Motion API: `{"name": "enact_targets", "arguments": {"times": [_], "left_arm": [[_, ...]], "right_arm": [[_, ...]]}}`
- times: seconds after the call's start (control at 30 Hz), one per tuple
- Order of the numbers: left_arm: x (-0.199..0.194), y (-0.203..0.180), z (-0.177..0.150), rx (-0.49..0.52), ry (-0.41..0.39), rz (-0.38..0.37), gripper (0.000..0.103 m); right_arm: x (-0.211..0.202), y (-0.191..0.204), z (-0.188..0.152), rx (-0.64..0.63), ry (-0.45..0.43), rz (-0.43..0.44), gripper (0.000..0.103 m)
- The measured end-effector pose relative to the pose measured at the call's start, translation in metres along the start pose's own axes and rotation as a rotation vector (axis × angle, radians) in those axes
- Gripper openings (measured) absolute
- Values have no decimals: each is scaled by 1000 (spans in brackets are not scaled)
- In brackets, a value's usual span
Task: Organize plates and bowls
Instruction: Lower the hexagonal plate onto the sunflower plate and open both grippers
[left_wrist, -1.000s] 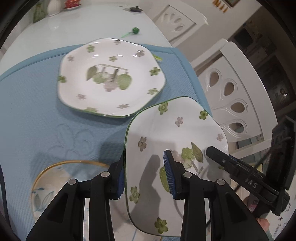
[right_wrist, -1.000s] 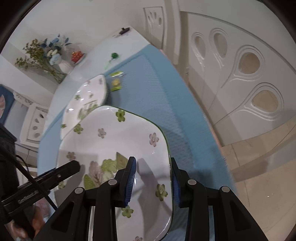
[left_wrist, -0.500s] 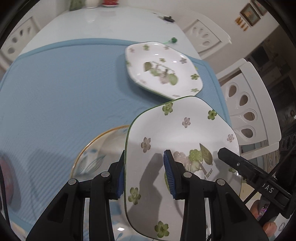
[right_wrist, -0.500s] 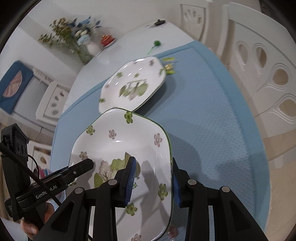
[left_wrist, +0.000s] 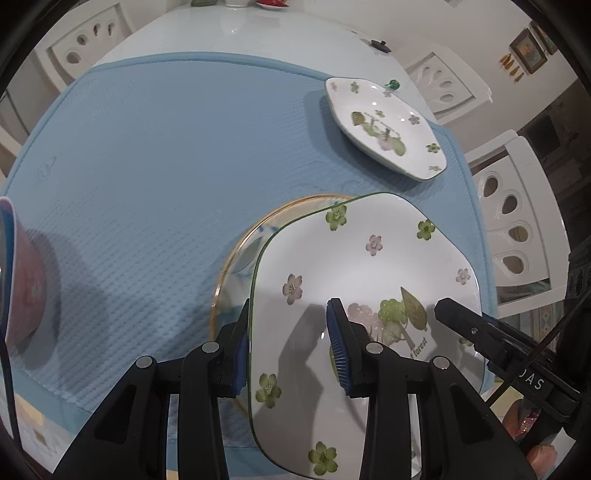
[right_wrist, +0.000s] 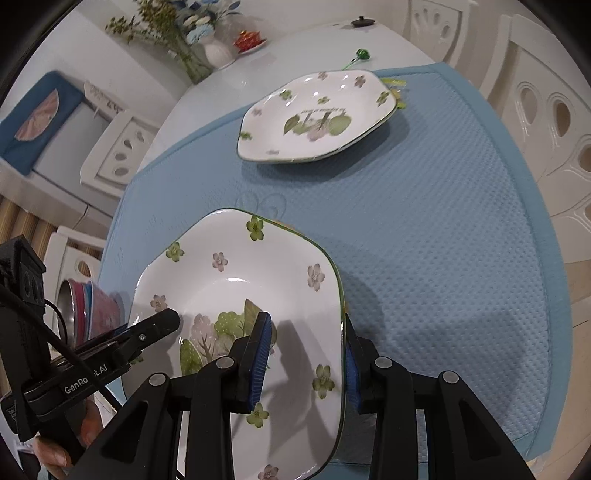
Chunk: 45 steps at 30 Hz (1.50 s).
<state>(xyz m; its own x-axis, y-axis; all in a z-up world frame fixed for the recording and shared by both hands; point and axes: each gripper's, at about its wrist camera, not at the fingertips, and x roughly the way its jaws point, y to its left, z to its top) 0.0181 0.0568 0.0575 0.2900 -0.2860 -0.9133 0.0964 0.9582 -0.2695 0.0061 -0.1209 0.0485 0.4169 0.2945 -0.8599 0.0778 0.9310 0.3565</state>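
Two tools, left tool (left_wrist: 288, 347) and right tool (right_wrist: 304, 358), each clamp the flowered plate's (left_wrist: 369, 266) opposite rims above a gold-rimmed plate (left_wrist: 236, 254); second flowered plate (left_wrist: 384, 125) at 1 o'clock.

- held plate (left_wrist: 369, 280): white, thin green rim, scattered green and pale pink flowers, green tree-and-leaf motif with dark lettering
- second plate (right_wrist: 314, 118): same white ground, green/pink flowers, green leaf motif in the centre
- round plate (left_wrist: 240, 254) underneath: pale, gold rim, faint blue marks
- mat (left_wrist: 166, 147): light blue, waffle texture, embossed swirl
- desk (left_wrist: 240, 29): glossy white
- bowls (right_wrist: 92, 310): stacked pink, blue, metallic grey
- left hand-held gripper (left_wrist: 288, 347), right hand-held gripper (right_wrist: 304, 358): black, blue ribbed pads
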Motion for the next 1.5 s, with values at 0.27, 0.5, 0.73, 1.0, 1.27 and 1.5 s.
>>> {"name": "enact_targets", "arguments": {"times": [0.27,0.5,0.73,1.0,1.27,1.5], "left_arm": [[10,10,-4,-17,7,26,33],[6,18,-8,-44,25,-16,33],[0,20,-13,-34,28,-30,33],[-22,17,-13,34,-28,39,36],[-8,25,-34,-32,53,15,36],[-6,12,-47,-14,48,55,36]], "right_arm": [[21,9,-2,-14,40,-46,35],[20,2,4,32,63,-20,35],[4,2,8,31,31,-37,35],[-10,-2,6,49,20,-33,35],[-20,-21,-1,129,38,-49,35],[2,0,-17,116,162,-122,36]]}}
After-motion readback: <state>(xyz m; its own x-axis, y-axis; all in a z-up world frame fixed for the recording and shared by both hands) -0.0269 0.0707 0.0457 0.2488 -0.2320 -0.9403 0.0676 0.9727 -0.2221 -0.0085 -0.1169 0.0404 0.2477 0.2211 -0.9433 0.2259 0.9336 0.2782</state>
